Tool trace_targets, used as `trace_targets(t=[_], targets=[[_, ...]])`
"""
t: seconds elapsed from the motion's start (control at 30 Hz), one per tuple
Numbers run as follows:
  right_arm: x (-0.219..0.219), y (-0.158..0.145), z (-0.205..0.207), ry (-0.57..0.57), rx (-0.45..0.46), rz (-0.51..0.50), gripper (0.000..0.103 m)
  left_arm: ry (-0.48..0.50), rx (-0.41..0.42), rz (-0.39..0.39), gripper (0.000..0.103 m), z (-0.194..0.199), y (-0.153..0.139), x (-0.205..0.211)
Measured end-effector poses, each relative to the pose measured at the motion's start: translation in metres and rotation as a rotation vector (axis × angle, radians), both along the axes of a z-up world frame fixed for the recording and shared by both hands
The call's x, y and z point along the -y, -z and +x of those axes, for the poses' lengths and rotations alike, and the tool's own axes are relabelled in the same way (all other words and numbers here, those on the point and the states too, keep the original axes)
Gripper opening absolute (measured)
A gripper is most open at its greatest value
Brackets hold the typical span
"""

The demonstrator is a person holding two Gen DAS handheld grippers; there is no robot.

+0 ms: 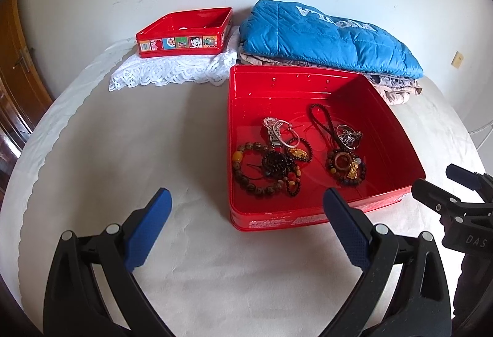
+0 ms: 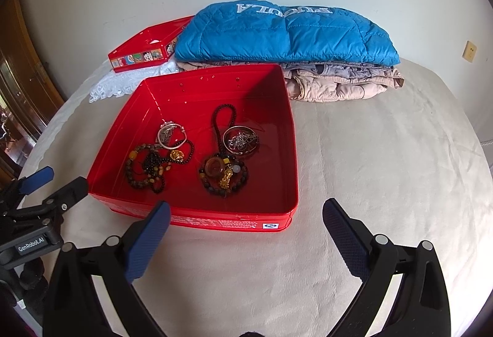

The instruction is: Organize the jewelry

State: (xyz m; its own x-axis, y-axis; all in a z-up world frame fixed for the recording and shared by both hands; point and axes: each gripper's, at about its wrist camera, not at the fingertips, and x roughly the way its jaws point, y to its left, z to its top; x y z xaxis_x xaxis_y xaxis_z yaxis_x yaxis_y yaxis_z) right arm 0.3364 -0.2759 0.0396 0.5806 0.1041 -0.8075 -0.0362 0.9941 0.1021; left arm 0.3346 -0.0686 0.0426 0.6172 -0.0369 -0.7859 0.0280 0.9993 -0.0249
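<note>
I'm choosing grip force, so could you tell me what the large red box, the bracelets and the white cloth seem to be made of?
Large red box: likely painted tin, glossy with wall reflections, though hard plastic is possible. Beaded bracelets: brown polished beads, wood or stone, cannot tell. Bangle: shiny silver-coloured metal. White cloth: openwork lace with scalloped edge.

My left gripper (image 1: 246, 226) has curved black plastic arms tipped with blue textured pads (image 1: 148, 232) and round silver pivot screws. My right gripper (image 2: 246, 240) is built the same. Seen from beside the red tin (image 2: 197, 213), the left one's body carries a "GenRobot.AI" label.
</note>
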Motion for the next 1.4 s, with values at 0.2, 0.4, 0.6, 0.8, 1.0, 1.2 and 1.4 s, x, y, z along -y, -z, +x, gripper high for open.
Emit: trace_targets(t=[0.2,0.4,0.6,0.8,1.0,1.2,1.4], targets=[[0.0002,-0.0008,0.0003,-0.001,0.003,0.001,0.099,-0.003,-0.001,-0.003,0.098,0.0002,0.0003,-0.0003],[-0.0006,-0.0007,0.0,0.0,0.004,0.001,0.099,0.0,0.0,-0.002,0.098,0.0,0.0003,-0.0003],[-0.0017,-0.0005,-0.0007,-0.005,0.008,-0.002,0.099,0.004,-0.002,-0.001,0.098,-0.0003,0.0,0.001],[-0.0021,-0.0001,-0.0005,-0.007,0.005,-0.003,0.099,0.002,-0.006,-0.003,0.098,-0.0005,0.0003,0.0013],[-0.0019,-0.0006,0.0001,-0.01,0.006,-0.005,0.099,0.003,-0.004,0.0,0.098,0.0001,-0.0001,0.0012],[-0.0027,-0.0007,0.0001,-0.011,0.005,-0.005,0.099,0.004,-0.009,0.002,0.098,0.0014,0.0004,0.0011],[-0.0028,-0.0008,0.0005,-0.011,0.005,-0.006,0.099,0.006,-0.015,0.001,0.098,0.0031,0.0029,0.0007]])
